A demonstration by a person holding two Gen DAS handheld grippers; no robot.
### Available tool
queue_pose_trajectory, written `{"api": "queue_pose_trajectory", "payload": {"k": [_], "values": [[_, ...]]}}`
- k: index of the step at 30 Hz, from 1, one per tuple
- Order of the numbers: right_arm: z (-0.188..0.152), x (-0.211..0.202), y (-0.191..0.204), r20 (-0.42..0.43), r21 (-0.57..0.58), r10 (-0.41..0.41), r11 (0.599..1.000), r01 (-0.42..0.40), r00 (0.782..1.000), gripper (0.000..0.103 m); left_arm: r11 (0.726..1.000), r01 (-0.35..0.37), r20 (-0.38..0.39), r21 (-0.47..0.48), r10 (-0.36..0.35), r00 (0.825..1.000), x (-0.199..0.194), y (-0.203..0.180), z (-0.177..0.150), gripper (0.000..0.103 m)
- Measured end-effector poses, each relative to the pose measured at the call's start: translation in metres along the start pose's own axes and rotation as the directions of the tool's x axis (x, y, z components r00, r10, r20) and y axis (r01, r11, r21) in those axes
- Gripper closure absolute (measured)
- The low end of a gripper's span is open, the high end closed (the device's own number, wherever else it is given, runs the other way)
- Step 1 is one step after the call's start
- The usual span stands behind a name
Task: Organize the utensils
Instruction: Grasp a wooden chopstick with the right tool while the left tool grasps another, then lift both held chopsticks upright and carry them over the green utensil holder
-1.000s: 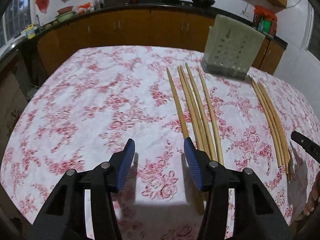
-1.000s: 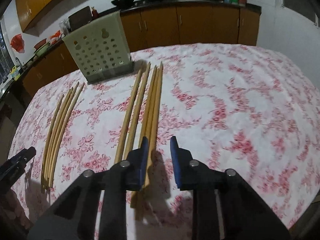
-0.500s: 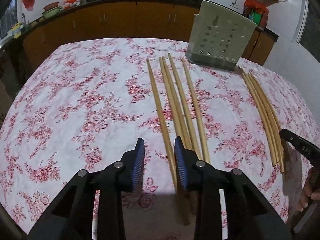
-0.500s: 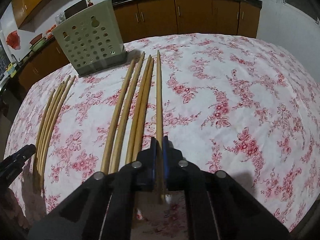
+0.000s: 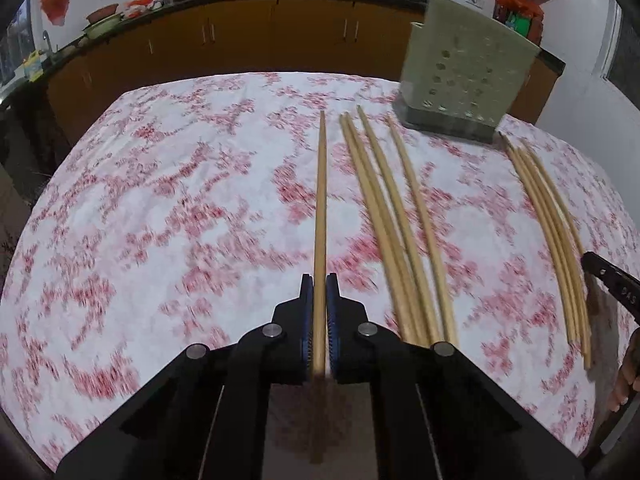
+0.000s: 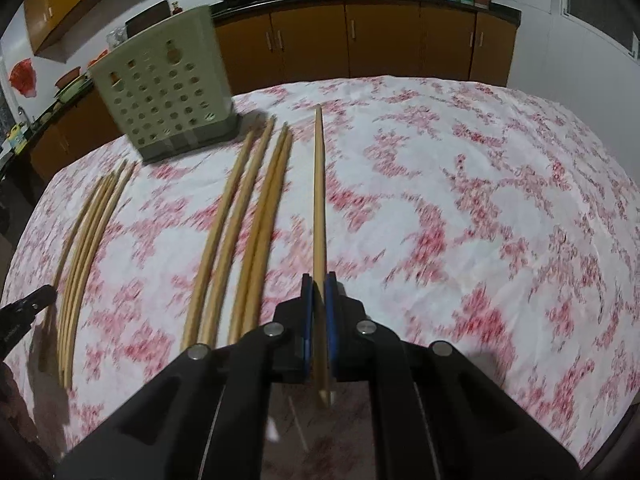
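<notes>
My left gripper (image 5: 319, 280) is shut on a long wooden chopstick (image 5: 321, 208) that points away toward the holder side. Several more chopsticks (image 5: 394, 224) lie on the cloth just right of it, and another bundle (image 5: 552, 236) lies further right. My right gripper (image 6: 319, 280) is shut on its own chopstick (image 6: 319, 200), with several chopsticks (image 6: 256, 232) to its left and a bundle (image 6: 86, 248) at far left. A pale green perforated utensil holder (image 5: 466, 76) stands at the table's back; it also shows in the right wrist view (image 6: 164, 84).
The table wears a white cloth with red flowers (image 5: 160, 208). Brown kitchen cabinets (image 6: 380, 44) with pans on the counter run behind it. The other gripper's black tip shows at the right edge of the left view (image 5: 612, 288) and the left edge of the right view (image 6: 24, 308).
Both grippers closed: the left went from wide open to shut on the leftmost chopstick, the right closed on the rightmost one. Both held chopsticks now stand apart from their groups.
</notes>
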State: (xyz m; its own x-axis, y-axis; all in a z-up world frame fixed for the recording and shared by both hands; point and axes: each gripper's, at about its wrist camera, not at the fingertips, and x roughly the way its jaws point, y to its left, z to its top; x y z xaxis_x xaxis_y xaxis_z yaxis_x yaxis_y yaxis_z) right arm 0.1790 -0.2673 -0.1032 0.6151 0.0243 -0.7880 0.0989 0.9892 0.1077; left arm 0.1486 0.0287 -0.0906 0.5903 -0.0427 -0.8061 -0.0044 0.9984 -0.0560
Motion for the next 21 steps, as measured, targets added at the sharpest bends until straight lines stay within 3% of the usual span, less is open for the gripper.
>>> {"api": "queue_pose_trajectory", "payload": {"k": [6, 21], "values": [[0.014, 0.011, -0.008, 0.021, 0.002, -0.027, 1.000, 0.027, 0.999, 0.095, 0.999, -0.026, 0.011, 0.027, 0.026, 1.000, 0.010, 0.001, 0.013, 0.095], [-0.002, -0.006, -0.011, 0.046, -0.005, -0.018, 1.000, 0.018, 0.999, 0.095, 0.997, -0.031, 0.030, 0.064, 0.029, 0.999, -0.003, -0.006, -0.001, 0.095]]}}
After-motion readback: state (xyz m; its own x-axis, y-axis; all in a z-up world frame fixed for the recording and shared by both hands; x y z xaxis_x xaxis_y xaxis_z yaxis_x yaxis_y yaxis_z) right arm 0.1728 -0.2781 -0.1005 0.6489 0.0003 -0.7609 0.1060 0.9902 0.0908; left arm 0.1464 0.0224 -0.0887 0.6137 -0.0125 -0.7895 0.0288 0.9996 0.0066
